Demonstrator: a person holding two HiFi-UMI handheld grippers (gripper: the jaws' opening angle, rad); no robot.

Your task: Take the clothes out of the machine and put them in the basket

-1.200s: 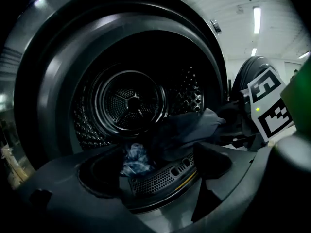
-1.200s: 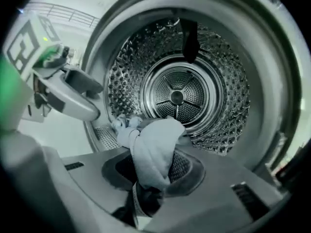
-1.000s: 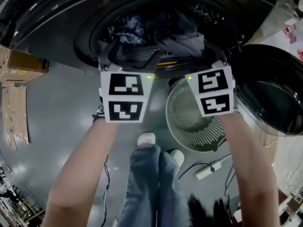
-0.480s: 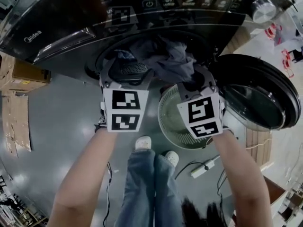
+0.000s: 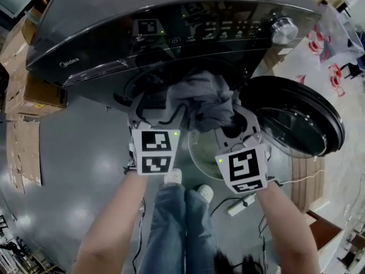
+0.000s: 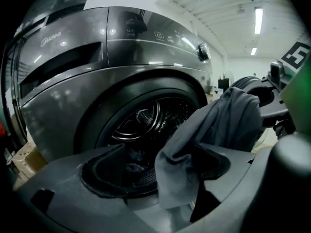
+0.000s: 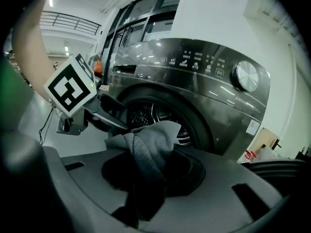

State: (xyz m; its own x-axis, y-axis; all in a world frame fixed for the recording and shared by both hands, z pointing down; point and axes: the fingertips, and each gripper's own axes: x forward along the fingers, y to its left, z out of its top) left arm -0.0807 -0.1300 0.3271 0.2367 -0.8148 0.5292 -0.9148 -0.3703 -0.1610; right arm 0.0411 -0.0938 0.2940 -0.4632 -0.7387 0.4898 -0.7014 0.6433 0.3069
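Note:
A grey garment hangs in front of the washing machine's open drum, lifted clear of the opening. My right gripper is shut on it; in the right gripper view the cloth bunches up and runs down between the jaws. My left gripper stands open beside it, and a fold of the garment drapes over its right jaw with a gap to the other jaw. The pale round basket sits on the floor below both grippers.
The round door is swung open to the right of the drum. Cardboard boxes stand at the machine's left. A white power strip with cable lies on the floor by the person's shoes.
Both grippers have risen and drawn back from the drum, carrying the grey garment out with them. The basket is now mostly hidden under the grippers.

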